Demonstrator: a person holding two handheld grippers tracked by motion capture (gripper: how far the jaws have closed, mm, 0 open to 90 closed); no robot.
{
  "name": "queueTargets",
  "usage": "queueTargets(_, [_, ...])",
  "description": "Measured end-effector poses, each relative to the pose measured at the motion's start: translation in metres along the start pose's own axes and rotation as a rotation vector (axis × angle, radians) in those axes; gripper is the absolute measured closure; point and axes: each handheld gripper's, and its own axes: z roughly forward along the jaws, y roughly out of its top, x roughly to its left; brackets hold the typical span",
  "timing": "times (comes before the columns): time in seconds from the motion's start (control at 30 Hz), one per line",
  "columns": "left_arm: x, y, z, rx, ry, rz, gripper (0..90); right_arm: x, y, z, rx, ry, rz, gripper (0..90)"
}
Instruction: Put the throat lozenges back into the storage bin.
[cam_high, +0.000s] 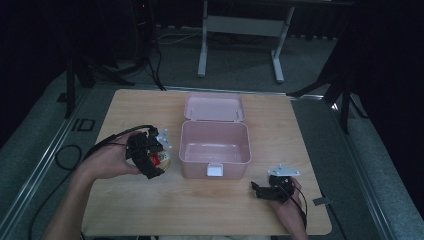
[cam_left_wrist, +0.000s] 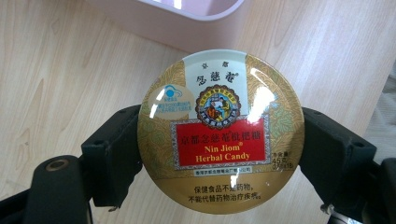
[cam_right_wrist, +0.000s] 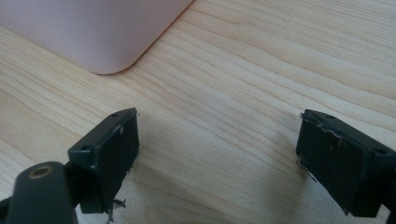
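A: From the high view, what is going on?

B: The left gripper (cam_high: 159, 159) has a round candy tin (cam_high: 164, 160) squeezed between its jaws, held just beside the left wall of the pink box (cam_high: 215, 159). The box is open, with its lid (cam_high: 214, 107) lying back behind it, and I see nothing inside. So I think the picking up is done, and the putting in is still to do.

A: And the other hand?

B: The right gripper (cam_high: 256, 189) rests low near the front right corner of the box. It holds nothing.

A: What about the left gripper view?

B: The candy tin (cam_left_wrist: 221, 132) sits flat between the two black jaws, which press on its left and right edges. They stand wide because the tin is wide. The box's rim (cam_left_wrist: 187, 18) is just ahead.

A: And the right gripper view?

B: Its jaws are spread far apart with bare wooden table (cam_right_wrist: 243, 93) between them. A corner of the box (cam_right_wrist: 93, 32) is up ahead.

A: How many things are there?

B: One tin, one box with one lid, two grippers.
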Motion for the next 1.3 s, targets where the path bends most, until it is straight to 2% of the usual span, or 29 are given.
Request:
queueTargets(0.23, [0.005, 0.006, -0.002, 0.007, -0.007, 0.003, 20.6, 0.0, 0.0, 0.0, -0.001, 0.0, -0.002, 12.9])
queueTargets(0.33, [0.008, 0.007, 0.0, 0.005, -0.027, -0.002, 20.6, 0.0, 0.0, 0.0, -0.001, 0.0, -0.003, 12.9])
queueTargets(0.6, [0.014, 0.013, 0.004, 0.004, -0.046, -0.01, 20.6, 0.0, 0.0, 0.0, -0.002, 0.0, 0.0, 12.9])
queueTargets(0.93, [0.018, 0.025, 0.001, 0.011, -0.038, -0.003, 20.6, 0.0, 0.0, 0.0, -0.002, 0.0, 0.0, 12.9])
queueTargets(1.03, [0.018, 0.03, -0.001, 0.017, -0.033, 0.01, 20.6, 0.0, 0.0, 0.0, -0.002, 0.0, 0.0, 12.9])
queueTargets(1.3, [0.023, 0.039, -0.003, 0.003, -0.036, 0.011, 20.6, 0.0, 0.0, 0.0, -0.002, 0.0, 0.0, 12.9])
